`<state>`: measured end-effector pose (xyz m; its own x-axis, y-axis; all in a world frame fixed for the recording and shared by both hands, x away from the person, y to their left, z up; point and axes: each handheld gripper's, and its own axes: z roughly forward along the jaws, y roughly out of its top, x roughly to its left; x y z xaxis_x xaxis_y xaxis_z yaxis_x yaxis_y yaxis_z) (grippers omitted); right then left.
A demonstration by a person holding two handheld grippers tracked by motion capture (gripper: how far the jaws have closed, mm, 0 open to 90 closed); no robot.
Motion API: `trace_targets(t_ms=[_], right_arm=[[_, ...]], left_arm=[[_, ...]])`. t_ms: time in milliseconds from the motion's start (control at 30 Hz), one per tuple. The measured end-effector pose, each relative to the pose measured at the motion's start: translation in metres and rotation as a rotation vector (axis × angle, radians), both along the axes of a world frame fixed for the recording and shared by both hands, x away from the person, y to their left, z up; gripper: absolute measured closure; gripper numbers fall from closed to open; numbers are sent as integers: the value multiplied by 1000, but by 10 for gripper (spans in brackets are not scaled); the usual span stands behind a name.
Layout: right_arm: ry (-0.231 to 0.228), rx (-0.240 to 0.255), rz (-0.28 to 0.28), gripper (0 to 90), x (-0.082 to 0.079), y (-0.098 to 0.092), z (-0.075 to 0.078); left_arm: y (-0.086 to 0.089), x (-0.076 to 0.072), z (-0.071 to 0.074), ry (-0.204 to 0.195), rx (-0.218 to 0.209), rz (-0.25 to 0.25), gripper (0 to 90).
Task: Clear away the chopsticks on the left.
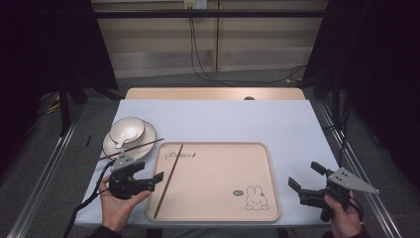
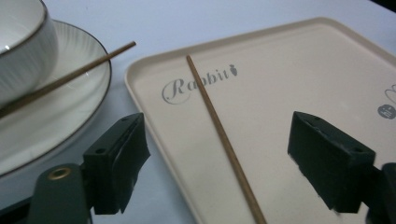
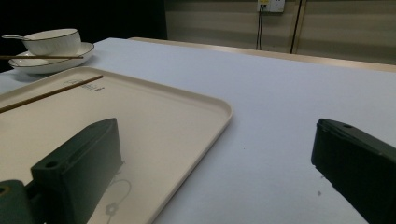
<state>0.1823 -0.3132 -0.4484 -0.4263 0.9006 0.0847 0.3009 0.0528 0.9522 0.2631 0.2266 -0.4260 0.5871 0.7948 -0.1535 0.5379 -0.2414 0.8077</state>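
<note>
Left tool [image 1: 151, 174] open, nothing gripped, poised above chopstick [image 2: 219, 133] lying flat on tray [image 1: 218, 218] near its left edge. Second chopstick [image 1: 126, 149] rests across plate [image 1: 148, 133]. Right tool [image 1: 303, 177] open, empty, beside tray.

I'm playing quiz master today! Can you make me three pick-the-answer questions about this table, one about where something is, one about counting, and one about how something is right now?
1. Where does the chopstick on the tray lie?
A. along the left side of the tray
B. inside the bowl
C. on the floor

2. How many chopsticks are there?
A. one
B. two
C. four

3. How are the jaws of the left gripper?
A. shut on a chopstick
B. shut on a spoon
C. open, holding nothing

Answers:
1. A, it runs down the tray's left part near the printed word.
2. B, the other chopstick rests across the plate beside the bowl.
3. C, the left gripper view shows its jaws apart, clear of the chopstick.
</note>
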Motion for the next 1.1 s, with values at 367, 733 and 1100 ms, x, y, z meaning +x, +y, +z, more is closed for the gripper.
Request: trace_targets(t_ms=[367, 733, 1100], right_arm=[[0, 0, -3, 14, 0, 0, 0], [5, 0, -3, 15, 0, 0, 0], [4, 1, -3, 15, 0, 0, 0]], left_arm=[[57, 4, 9, -145, 0, -137, 57], [93, 23, -5, -168, -4, -154, 51], [121, 45, 0, -150, 38, -197, 78]])
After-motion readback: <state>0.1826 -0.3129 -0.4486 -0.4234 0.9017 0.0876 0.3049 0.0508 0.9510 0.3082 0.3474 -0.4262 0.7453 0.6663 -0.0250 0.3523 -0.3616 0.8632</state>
